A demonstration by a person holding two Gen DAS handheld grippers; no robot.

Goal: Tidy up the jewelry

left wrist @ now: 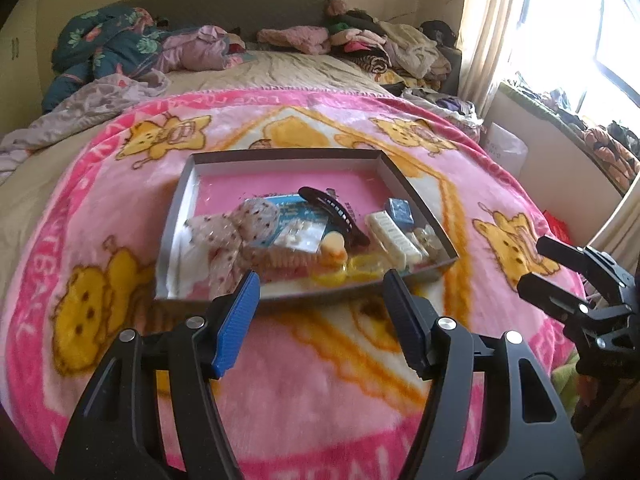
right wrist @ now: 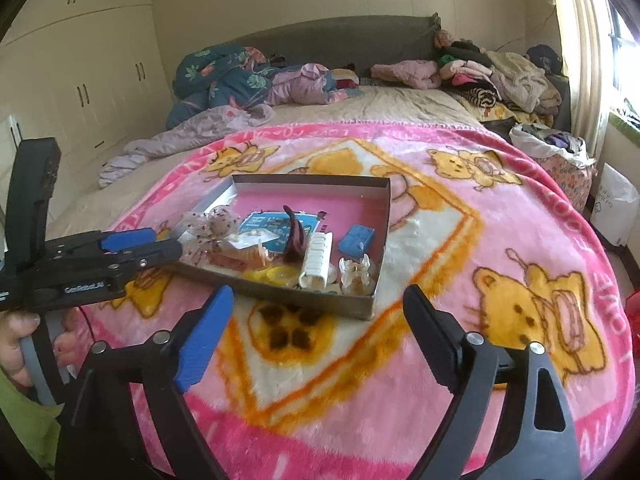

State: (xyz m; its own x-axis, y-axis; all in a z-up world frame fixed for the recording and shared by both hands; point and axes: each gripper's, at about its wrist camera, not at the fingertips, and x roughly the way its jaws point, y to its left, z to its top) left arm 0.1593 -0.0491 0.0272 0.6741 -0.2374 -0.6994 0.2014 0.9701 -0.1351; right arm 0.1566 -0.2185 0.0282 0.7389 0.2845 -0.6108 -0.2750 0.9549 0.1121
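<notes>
A shallow grey tray (left wrist: 288,155) (right wrist: 312,181) with a pink floor lies on the bed. Inside are a dotted mesh bow (left wrist: 236,224), a black hair claw (left wrist: 334,208), a blue card (left wrist: 288,214), a white ridged clip (left wrist: 390,234) (right wrist: 318,258), a small blue box (left wrist: 400,210) (right wrist: 356,240), a clear claw clip (right wrist: 356,274) and yellow pieces (left wrist: 348,269). My left gripper (left wrist: 322,280) (right wrist: 168,243) hovers open just short of the tray's near edge, nothing between its fingers. My right gripper (right wrist: 318,296) (left wrist: 532,264) stands wide open, also empty, near the tray's front right corner.
The tray rests on a pink bear-print blanket (right wrist: 400,360). Piles of clothes (right wrist: 500,76) and a floral quilt (right wrist: 216,72) lie at the headboard. Cream wardrobes (right wrist: 80,80) stand left, a curtain and window (left wrist: 540,40) right. A hand (right wrist: 16,344) holds the left gripper's handle.
</notes>
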